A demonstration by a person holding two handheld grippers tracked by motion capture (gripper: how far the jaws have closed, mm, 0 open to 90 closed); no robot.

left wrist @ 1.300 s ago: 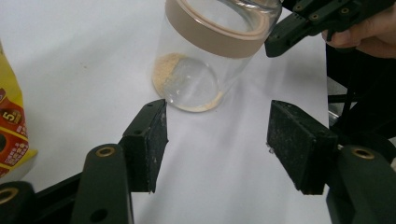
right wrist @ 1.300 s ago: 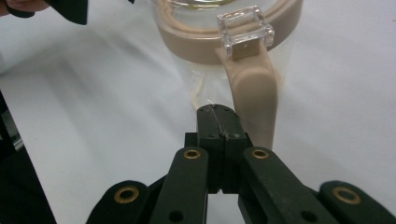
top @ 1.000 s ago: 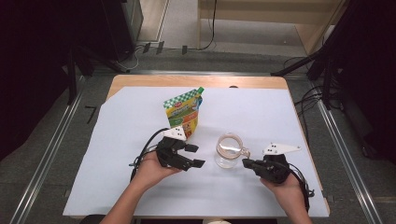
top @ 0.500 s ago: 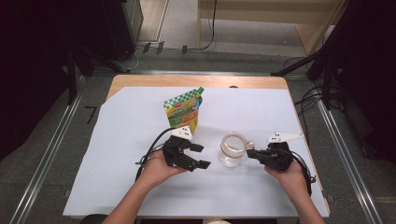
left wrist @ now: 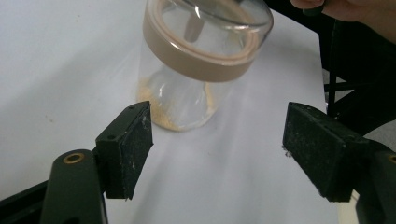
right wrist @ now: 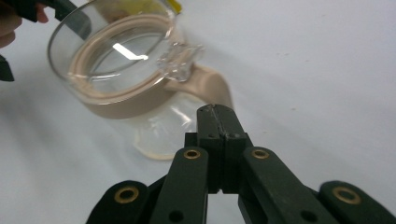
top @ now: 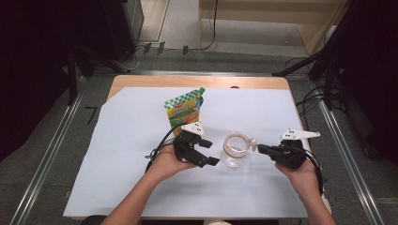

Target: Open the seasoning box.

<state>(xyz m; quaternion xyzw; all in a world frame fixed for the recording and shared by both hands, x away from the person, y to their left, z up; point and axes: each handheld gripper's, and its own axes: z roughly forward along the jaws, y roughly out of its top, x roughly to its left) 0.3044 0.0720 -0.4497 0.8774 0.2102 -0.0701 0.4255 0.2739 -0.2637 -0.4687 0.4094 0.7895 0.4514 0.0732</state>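
A clear glass jar [top: 236, 147] with a tan collar and a clear lid stands on the white table cover, a little right of centre. In the left gripper view the jar [left wrist: 201, 56] sits just beyond my left gripper [left wrist: 217, 149], which is open with the jaws wide apart and nothing between them. My left gripper [top: 210, 152] is right beside the jar's left side. My right gripper [top: 259, 149] is shut and points at the jar from the right. In the right gripper view its tip [right wrist: 215, 112] sits just short of the tan tab [right wrist: 210, 84] on the jar's [right wrist: 121, 79] collar.
A green and yellow pouch [top: 184, 110] lies flat behind my left gripper. The white cover [top: 117, 164] spreads over most of the wooden table [top: 141, 80]. Cables trail from both grippers toward the front edge. Dark stands and floor rails surround the table.
My right gripper has moved up from the front edge to the jar's right side. My left gripper has edged right, closer to the jar. The jar has barely shifted.
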